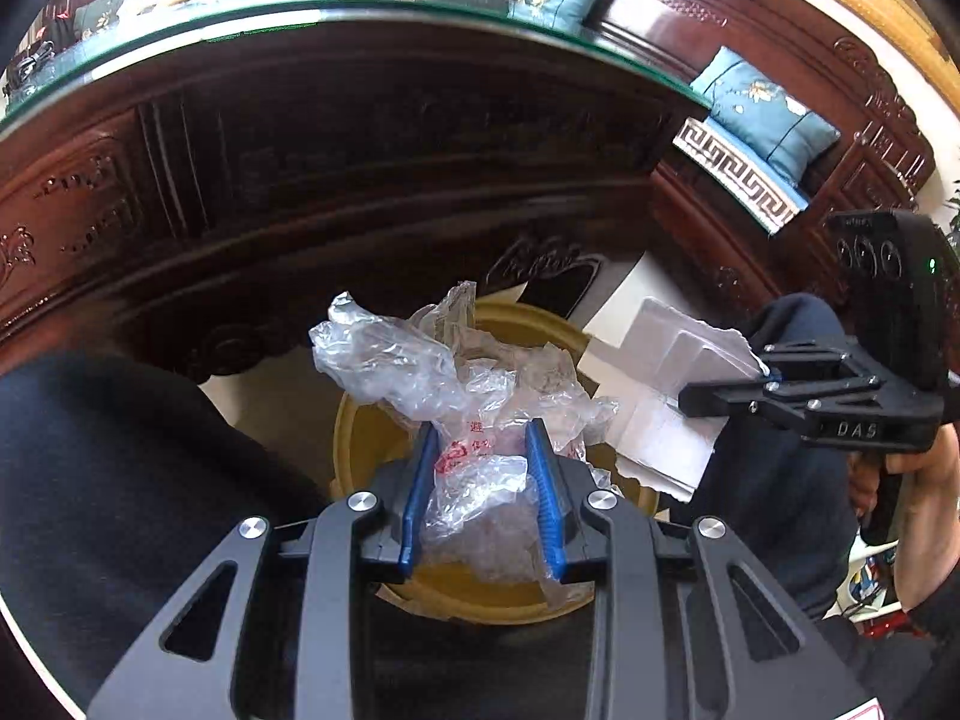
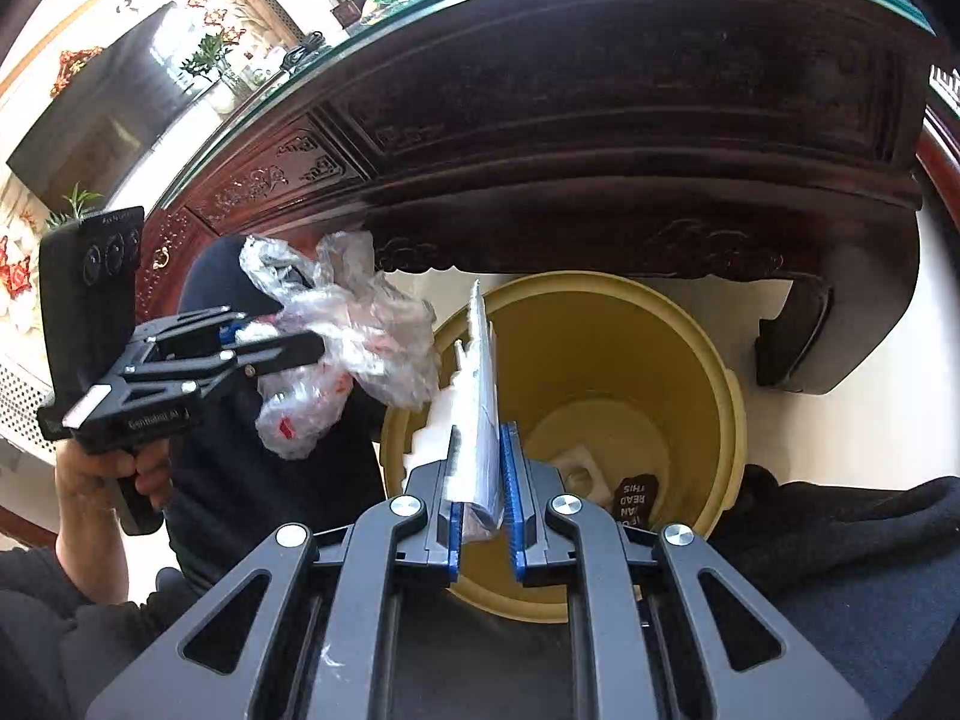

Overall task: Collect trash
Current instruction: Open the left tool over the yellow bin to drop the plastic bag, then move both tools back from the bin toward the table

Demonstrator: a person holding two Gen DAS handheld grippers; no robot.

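My left gripper (image 1: 483, 438) is shut on a crumpled clear plastic bag (image 1: 444, 366) with red print, held above the yellow bin (image 1: 360, 420). It also shows in the right wrist view (image 2: 288, 351), with the bag (image 2: 360, 324) left of the bin (image 2: 708, 360). My right gripper (image 2: 483, 438) is shut on a flat white foam packaging piece (image 2: 480, 372), edge-on, over the bin's near rim. In the left wrist view the right gripper (image 1: 720, 396) holds the white piece (image 1: 660, 384) beside the bin. A white scrap and a dark printed wrapper (image 2: 636, 495) lie in the bin.
A dark carved wooden table with a glass top (image 1: 360, 180) stands just behind the bin. A carved bench with blue cushions (image 1: 762, 108) is at the right. A television (image 2: 102, 114) stands at the far left. The person's dark-clothed knees (image 1: 120, 480) flank the bin.
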